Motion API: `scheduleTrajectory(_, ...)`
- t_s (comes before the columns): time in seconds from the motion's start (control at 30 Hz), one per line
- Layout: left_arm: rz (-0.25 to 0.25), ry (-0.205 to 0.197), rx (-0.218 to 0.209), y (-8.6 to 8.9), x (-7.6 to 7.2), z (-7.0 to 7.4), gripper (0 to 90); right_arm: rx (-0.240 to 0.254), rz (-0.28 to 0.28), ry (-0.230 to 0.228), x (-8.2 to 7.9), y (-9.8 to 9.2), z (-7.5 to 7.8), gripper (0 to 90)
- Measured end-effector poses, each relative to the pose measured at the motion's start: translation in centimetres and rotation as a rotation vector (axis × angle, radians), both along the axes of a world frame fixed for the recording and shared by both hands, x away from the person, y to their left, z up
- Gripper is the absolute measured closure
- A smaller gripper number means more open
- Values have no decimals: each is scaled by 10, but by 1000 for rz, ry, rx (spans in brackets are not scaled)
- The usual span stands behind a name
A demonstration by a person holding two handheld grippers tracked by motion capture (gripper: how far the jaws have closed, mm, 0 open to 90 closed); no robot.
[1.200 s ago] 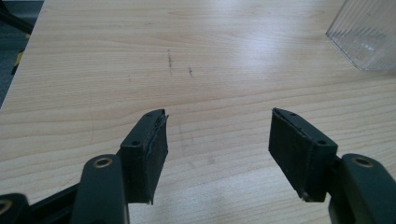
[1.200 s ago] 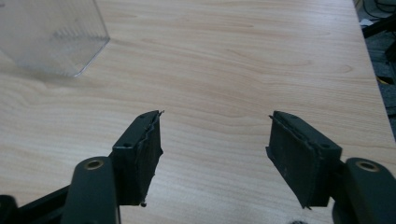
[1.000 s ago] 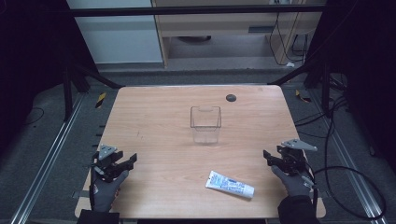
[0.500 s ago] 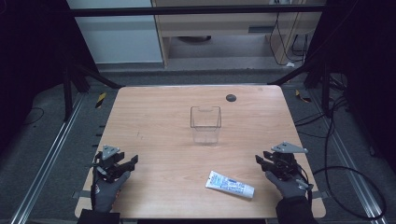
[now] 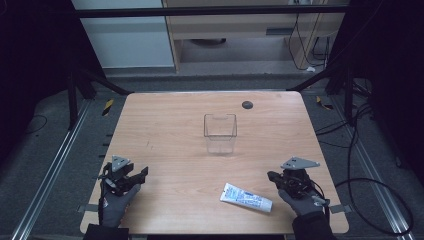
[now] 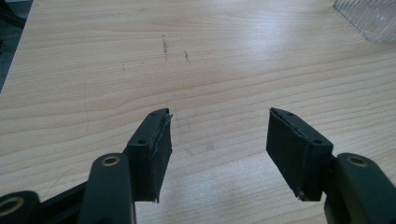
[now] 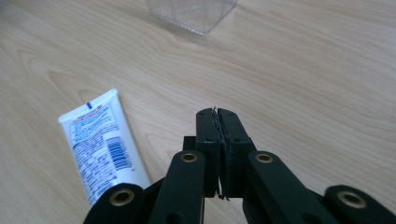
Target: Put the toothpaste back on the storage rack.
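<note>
A white tube with blue print lies flat near the table's front edge, right of centre. My right gripper hovers just right of the tube; its jaws have just been closing and now stand shut, pads together with nothing between them. A clear plastic box stands upright at the middle of the table; one of its corners shows at the top right of the left gripper view. At the front left, my left gripper is open over bare wood.
The wooden table carries a small dark round disc near its far edge. Metal rails, black frame bars and cables run along the floor on both sides. Cabinets stand beyond the far edge.
My right gripper has shifted left toward the tube, and its jaws have closed from open to shut. The left gripper has stayed where it was.
</note>
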State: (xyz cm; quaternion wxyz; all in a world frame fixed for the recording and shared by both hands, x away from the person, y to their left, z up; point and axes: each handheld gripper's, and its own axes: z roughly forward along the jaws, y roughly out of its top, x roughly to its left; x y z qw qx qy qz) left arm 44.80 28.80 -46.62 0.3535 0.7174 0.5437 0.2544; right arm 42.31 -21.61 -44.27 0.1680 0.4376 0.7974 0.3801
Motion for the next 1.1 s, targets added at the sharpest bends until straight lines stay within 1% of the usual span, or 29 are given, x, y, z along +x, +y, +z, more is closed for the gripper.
scheduleTrajectory(0.07,-1,-1,1,0,0,0,392,-3,5,5,-1,1,-1,895)
scheduleTrajectory(0.13,-2,-3,4,-1,0,0,392,-11,27,29,-3,5,-5,899)
scheduleTrajectory(0.17,-2,-3,4,-1,0,0,392,-11,27,29,-3,5,-5,899)
scheduleTrajectory(0.23,-3,-6,6,-1,-1,1,391,-21,43,53,-5,8,-9,900)
scheduleTrajectory(0.3,-3,-6,7,-1,-1,1,391,-26,50,59,-5,9,-11,900)
scheduleTrajectory(0.33,-4,-8,7,-1,-1,1,390,-33,57,76,-6,11,-13,900)
scheduleTrajectory(0.37,-4,-8,7,-1,-1,1,389,-33,57,76,-6,11,-13,900)
scheduleTrajectory(0.4,-5,-8,9,-2,-1,1,388,-38,63,92,-6,12,-15,900)
scheduleTrajectory(0.63,-9,-8,17,-3,-1,0,386,-51,85,122,-9,13,-21,900)
scheduleTrajectory(0.67,-10,-7,18,-3,-1,0,386,-60,94,133,-11,13,-22,899)
scheduleTrajectory(0.87,-13,-6,24,-4,-1,0,385,-69,103,150,-13,15,-25,898)
scheduleTrajectory(0.9,-14,-5,24,-4,-1,0,385,-69,103,150,-13,15,-25,898)
scheduleTrajectory(0.93,-14,-5,25,-4,-1,0,384,-80,104,151,-14,16,-26,897)
scheduleTrajectory(1.1,-15,-5,26,-4,-1,0,384,-79,106,151,-16,15,-26,897)
